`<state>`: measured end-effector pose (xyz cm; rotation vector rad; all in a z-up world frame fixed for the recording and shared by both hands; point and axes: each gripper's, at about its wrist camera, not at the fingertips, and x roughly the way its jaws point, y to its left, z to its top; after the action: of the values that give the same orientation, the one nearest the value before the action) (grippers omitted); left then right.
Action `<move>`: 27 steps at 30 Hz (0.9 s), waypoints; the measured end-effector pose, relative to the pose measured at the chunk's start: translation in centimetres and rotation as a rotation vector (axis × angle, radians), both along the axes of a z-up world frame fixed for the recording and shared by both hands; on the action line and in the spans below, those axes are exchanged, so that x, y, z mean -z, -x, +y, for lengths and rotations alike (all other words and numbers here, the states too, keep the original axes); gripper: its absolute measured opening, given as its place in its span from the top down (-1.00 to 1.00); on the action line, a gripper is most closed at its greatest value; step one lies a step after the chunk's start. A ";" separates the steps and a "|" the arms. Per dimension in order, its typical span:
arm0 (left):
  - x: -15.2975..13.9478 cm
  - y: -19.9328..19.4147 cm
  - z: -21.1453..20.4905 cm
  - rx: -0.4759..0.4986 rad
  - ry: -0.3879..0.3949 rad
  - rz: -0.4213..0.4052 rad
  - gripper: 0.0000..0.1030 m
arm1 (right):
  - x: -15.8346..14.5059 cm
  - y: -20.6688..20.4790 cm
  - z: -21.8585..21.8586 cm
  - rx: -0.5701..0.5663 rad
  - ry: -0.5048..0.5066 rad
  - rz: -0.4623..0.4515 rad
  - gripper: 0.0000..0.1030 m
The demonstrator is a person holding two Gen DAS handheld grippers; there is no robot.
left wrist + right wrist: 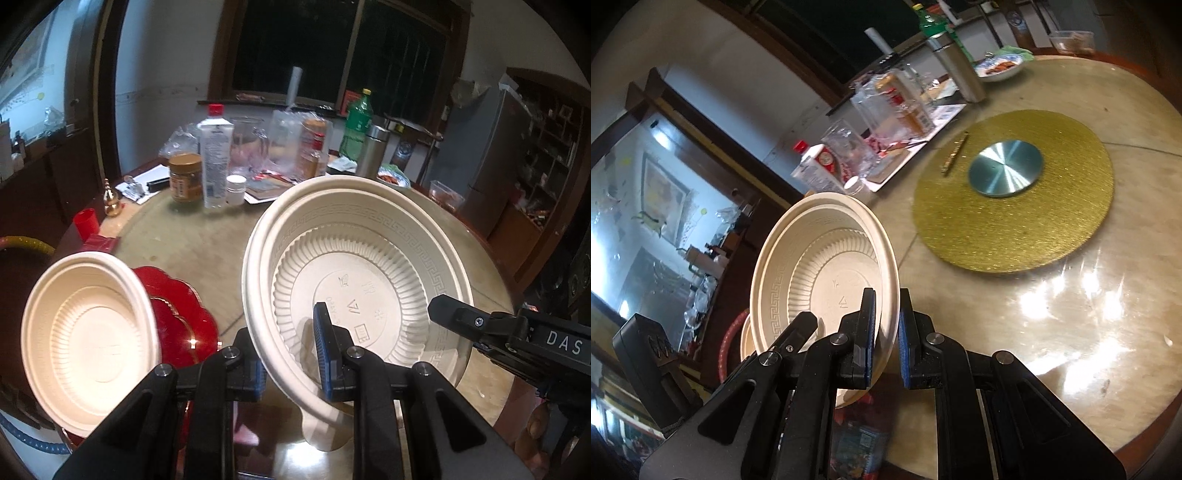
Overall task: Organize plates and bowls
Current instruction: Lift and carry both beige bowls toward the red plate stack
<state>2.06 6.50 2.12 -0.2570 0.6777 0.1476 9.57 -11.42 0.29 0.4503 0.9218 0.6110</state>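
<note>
My left gripper [291, 354] is shut on the near rim of a cream ribbed bowl [369, 273], held tilted above the table. My right gripper [886, 332] grips the same bowl's [827, 273] rim from the other side, and it shows at the right edge of the left wrist view [480, 325]. A second cream bowl [88, 343] sits tilted at the left on a red scalloped plate [177, 317]. Part of that second bowl [748, 339] shows below the held one in the right wrist view.
The round marble table [1071, 314] carries a gold turntable [1015, 195] with a silver hub. Bottles, jars, a steel flask [371, 151], plastic bags and a food dish crowd the far side. A red cup [85, 221] stands at the left edge.
</note>
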 end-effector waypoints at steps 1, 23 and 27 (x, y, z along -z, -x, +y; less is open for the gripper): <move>-0.1 0.2 0.3 -0.006 0.002 -0.004 0.60 | -0.1 0.1 0.3 -0.006 0.001 -0.004 0.79; -1.8 3.4 5.5 -0.142 -0.012 -0.050 0.59 | -1.9 1.2 6.9 -0.161 -0.013 -0.072 0.79; -2.0 4.4 6.7 -0.180 -0.022 -0.050 0.59 | -2.1 1.6 8.7 -0.202 -0.020 -0.074 0.79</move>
<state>-2.37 13.24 4.09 -0.2998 0.6030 0.3200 7.97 -2.72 2.37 0.3518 0.8971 0.8162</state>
